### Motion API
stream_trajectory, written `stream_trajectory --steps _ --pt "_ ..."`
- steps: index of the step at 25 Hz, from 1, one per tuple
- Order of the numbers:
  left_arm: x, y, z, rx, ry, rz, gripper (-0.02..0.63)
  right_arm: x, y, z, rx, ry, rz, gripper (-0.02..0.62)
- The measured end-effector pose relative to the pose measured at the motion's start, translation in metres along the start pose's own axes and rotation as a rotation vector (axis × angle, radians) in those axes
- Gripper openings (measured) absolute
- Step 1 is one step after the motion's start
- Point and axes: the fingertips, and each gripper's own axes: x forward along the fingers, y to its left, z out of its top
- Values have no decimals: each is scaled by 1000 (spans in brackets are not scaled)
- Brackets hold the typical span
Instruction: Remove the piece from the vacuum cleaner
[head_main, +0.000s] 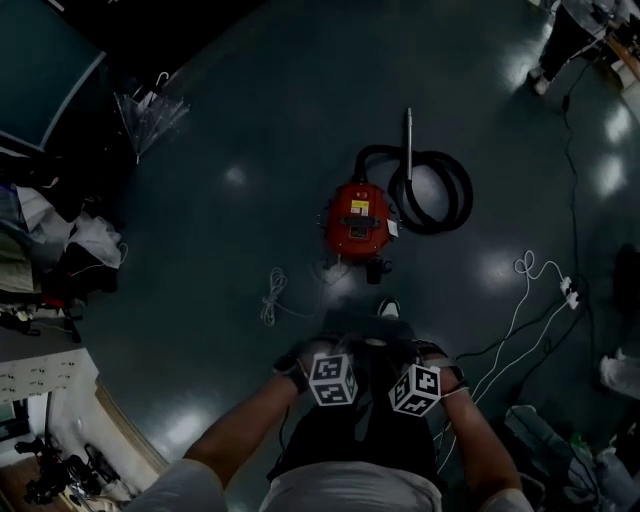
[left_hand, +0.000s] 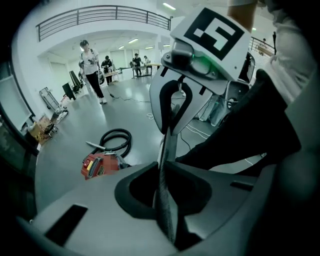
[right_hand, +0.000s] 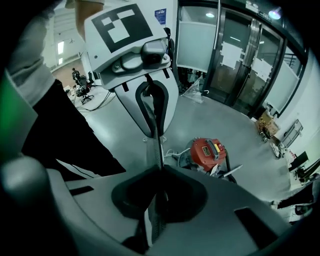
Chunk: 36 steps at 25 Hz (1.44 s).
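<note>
The red canister vacuum cleaner (head_main: 357, 222) sits on the floor (head_main: 220, 250) at frame centre, well above the left hand-held gripper (left_hand: 167, 135) and right hand-held gripper (right_hand: 156, 145), both pressed together and empty; the left looks marginally nearer.

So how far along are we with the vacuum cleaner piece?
Nothing looks done: the red vacuum cleaner sits on the floor, its hose coiled beside it. Nothing is in hand: the left gripper and right gripper are held by the person's body, fingers together, empty. Left: the whole removal, starting with reaching down.
</note>
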Motion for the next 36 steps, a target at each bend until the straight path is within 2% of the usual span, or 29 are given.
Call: stream_trajectory --steps 8,14,22,36 --pt "-130 -65 64 6 -41 -78 40 -139 54 59 -30 -41 20 41" --pt "-190 -80 94 78 -61 -61 38 -202 63 89 -83 -73 10 41" --pt "-226 -91 107 131 -58 -81 37 -232 74 108 -90 -120 41 41" --pt "-238 -99 105 129 -68 -79 37 -239 83 116 -91 -136 50 41"
